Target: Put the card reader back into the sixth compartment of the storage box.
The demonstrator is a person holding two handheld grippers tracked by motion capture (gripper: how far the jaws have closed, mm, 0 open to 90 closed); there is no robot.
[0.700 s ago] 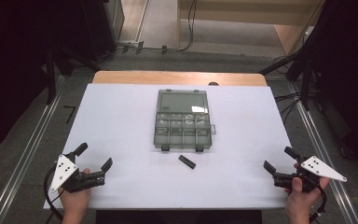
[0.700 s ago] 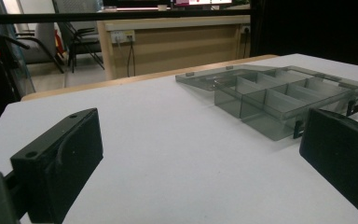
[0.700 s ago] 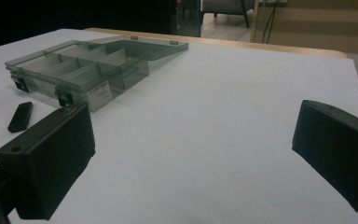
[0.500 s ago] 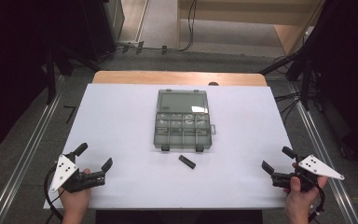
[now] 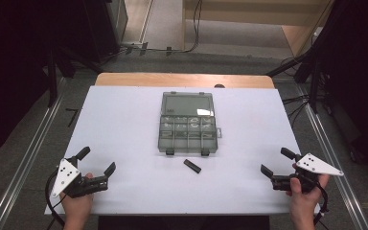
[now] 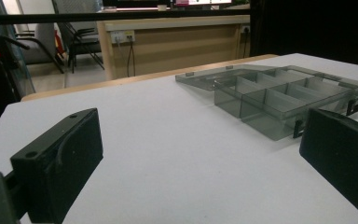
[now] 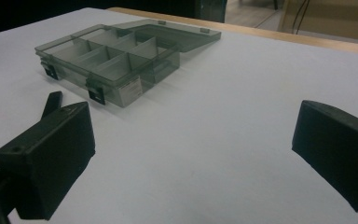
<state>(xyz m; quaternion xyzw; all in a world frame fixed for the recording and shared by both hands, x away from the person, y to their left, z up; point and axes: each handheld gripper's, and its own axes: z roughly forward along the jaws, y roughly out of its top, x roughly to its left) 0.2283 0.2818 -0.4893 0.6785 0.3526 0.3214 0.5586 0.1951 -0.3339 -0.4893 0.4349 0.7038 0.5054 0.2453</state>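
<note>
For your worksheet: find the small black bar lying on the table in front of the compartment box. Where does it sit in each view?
High view: the small black bar lies just below the compartment box, near the centre.
Left gripper view: I cannot make the bar out; the box sits right of centre.
Right gripper view: the bar lies at the left, below the box.
Shared landmark: the box.

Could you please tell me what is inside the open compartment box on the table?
The compartment box holds small pale pieces in some sections, too small to identify; its divider walls hide parts of the floor.
</note>
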